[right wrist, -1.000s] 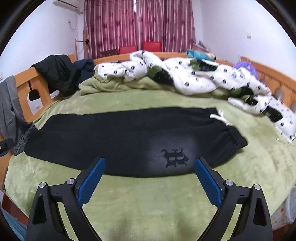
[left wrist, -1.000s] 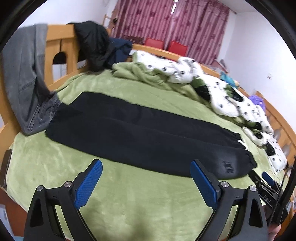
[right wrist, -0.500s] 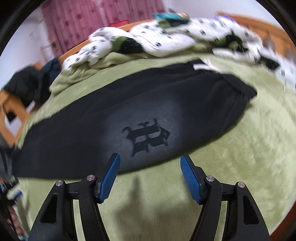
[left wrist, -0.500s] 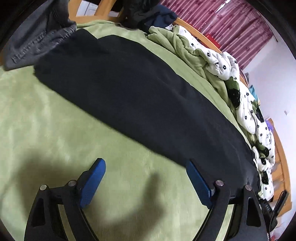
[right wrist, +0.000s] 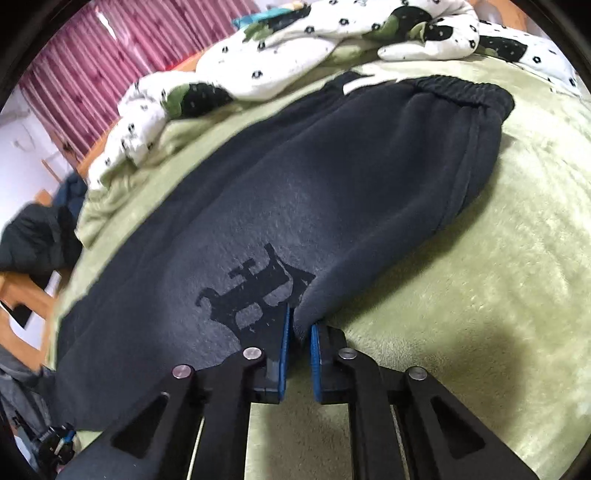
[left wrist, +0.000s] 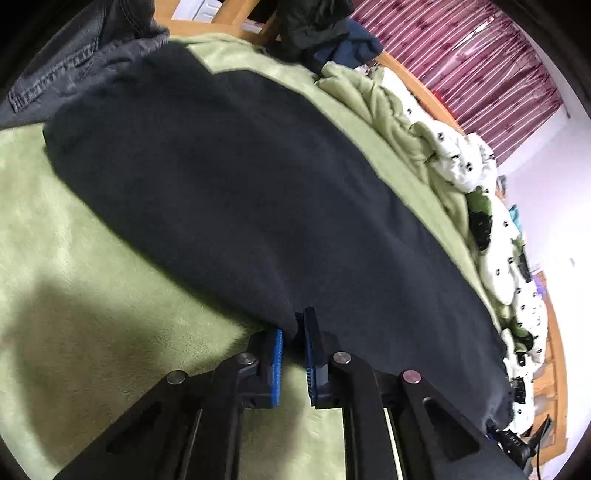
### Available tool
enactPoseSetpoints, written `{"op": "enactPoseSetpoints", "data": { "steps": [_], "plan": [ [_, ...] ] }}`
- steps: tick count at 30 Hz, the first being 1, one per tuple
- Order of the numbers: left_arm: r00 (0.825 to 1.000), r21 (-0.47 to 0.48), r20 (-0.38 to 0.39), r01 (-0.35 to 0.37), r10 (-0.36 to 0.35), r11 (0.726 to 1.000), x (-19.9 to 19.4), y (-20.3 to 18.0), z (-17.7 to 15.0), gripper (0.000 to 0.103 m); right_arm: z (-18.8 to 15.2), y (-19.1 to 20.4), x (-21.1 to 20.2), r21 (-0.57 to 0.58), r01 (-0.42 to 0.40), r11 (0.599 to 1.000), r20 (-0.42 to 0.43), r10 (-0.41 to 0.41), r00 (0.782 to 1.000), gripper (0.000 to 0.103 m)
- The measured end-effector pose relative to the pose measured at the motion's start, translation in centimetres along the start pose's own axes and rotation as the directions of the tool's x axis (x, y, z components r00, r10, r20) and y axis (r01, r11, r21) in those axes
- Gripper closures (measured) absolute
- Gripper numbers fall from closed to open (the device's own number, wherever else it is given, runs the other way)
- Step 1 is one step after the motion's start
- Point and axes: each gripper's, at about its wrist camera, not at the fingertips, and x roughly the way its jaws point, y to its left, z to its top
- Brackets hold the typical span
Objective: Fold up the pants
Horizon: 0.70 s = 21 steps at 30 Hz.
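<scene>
L gripper point(left wrist: 294, 334): blue pads nearly together, only a narrow gap, w/ a pinch of the near edge of the black pants point(left wrist: 258, 192) caught between them. Fabric bunches up into a small peak right at the fingertips. Below/around the gripper, green blanket point(left wrist: 74, 302) on the bed, w/ a dark shadow left of the fingers.

R gripper point(right wrist: 299, 328): same story, pads closed down to a thin slit on a fold of the pants' point(right wrist: 332, 184) near edge, just right of the black gothic logo point(right wrist: 255, 291). Left pad sits against the logo's lower corner. Cloth is pulled into a ridge running up from the grip toward the waistband point(right wrist: 461, 90), which is at far right w/ elastic gathers.

Pants lie lengthwise across the blanket point(right wrist: 480, 295), legs stretching away left in the R view.

Further back: grey jeans point(left wrist: 85, 62) touching the pants' leg end at upper left in the L view, dark jacket point(left wrist: 310, 22) on the wooden bed frame, white patterned duvet point(right wrist: 258, 62) heaped beyond the pants, then maroon curtains point(left wrist: 491, 74).
</scene>
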Motion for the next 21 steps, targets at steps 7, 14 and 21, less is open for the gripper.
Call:
{"op": "enactPoseSetpoints", "data": {
  "steps": [7, 14, 21],
  "plan": [
    [0.991, 0.157, 0.116, 0.053, -0.072, 0.986, -5.4, -5.6, 3.2, 0.094, 4.2, 4.2, -4.7, -0.158, -0.048, 0.986, 0.088, 0.062, 0.994, 0.095],
    [0.979, 0.237, 0.206, -0.045, -0.005, 0.970, -3.5, -9.5, 7.1, 0.094, 9.1, 9.3, -4.2, -0.274, -0.037, 0.961, 0.144, 0.079, 0.986, 0.095],
    [0.977, 0.213, 0.207, -0.084, 0.039, 0.973, 2.8, -9.9, 9.9, 0.094, 11.0, 11.1, 2.2, -0.315, -0.038, 0.948, 0.126, 0.082, 0.989, 0.095]
  ]
}}
